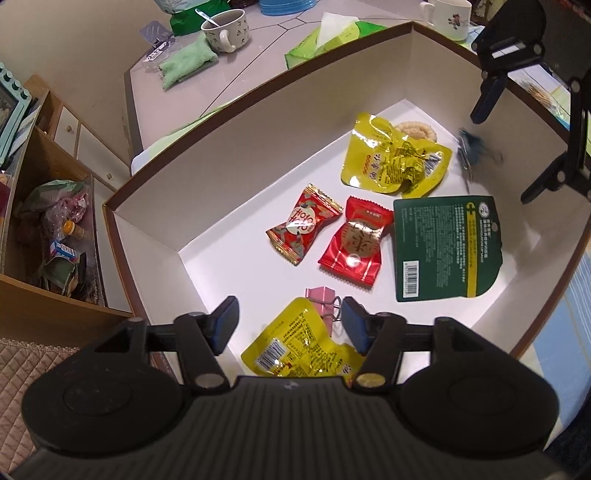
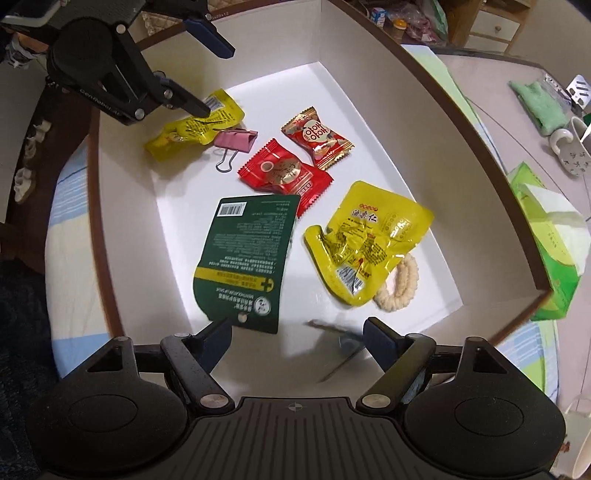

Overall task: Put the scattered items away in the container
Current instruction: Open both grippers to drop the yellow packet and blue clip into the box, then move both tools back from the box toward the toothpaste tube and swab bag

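A brown-rimmed box [image 1: 258,147] [image 2: 424,110] with a white floor holds two yellow pouches [image 1: 388,158] [image 2: 195,125], two red candies [image 1: 303,221] [image 2: 284,173], a green packet [image 1: 443,247] [image 2: 247,254], a pink binder clip [image 1: 321,299] [image 2: 236,142] and a cream ring [image 2: 399,288]. A dark blue clip [image 1: 467,147] [image 2: 345,341] shows blurred just below my right gripper [image 2: 297,328] [image 1: 504,157], which is open and holds nothing. At the opposite end my left gripper [image 1: 290,314] [image 2: 214,79] hangs open over the near yellow pouch and the pink clip, empty.
Beyond the box, the table carries a patterned mug [image 1: 227,27], a white mug [image 1: 450,16], a green tissue pack [image 1: 328,37] [image 2: 550,251] and a green cloth [image 1: 184,62] [image 2: 539,107]. A wooden shelf with a bin of clutter [image 1: 55,236] stands left of the table.
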Action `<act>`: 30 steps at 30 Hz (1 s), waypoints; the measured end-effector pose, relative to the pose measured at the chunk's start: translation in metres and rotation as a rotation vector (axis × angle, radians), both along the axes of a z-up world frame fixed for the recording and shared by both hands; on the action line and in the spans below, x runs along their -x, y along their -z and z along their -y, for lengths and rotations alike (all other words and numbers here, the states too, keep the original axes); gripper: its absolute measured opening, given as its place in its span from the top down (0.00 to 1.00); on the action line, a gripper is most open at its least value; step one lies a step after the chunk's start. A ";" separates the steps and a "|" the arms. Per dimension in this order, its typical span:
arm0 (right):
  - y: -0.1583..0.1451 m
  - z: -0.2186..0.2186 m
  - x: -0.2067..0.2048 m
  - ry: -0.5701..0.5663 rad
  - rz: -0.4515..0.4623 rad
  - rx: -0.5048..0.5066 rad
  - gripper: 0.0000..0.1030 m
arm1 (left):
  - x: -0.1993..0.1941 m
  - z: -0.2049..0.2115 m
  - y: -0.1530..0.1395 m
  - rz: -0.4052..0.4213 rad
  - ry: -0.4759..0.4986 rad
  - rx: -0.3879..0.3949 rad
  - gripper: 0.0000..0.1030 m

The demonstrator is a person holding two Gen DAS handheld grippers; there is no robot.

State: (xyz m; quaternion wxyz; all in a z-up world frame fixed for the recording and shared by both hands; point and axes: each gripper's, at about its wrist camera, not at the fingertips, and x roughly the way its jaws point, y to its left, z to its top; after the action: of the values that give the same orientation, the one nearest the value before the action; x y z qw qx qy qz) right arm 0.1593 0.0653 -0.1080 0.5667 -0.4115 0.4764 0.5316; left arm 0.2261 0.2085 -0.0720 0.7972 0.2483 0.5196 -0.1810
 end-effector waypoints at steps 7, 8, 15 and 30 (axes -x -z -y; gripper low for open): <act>-0.013 0.008 0.012 0.015 0.012 -0.024 0.21 | 0.011 0.007 -0.010 0.016 0.015 -0.020 0.38; -0.015 0.009 0.014 0.020 0.016 -0.029 0.21 | 0.012 0.008 -0.012 0.021 0.016 -0.023 0.37; -0.030 0.019 0.021 0.084 0.031 -0.090 0.21 | 0.026 0.013 -0.027 0.063 0.013 -0.039 0.33; -0.063 0.060 0.054 0.235 0.064 -0.268 0.00 | 0.069 0.024 -0.062 0.165 -0.023 -0.053 0.09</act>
State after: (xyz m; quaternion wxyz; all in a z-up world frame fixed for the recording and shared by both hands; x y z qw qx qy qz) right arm 0.1053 0.0055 -0.0445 0.6895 -0.2905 0.4280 0.5069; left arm 0.1572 0.1841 -0.0104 0.8326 0.2774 0.4595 -0.1367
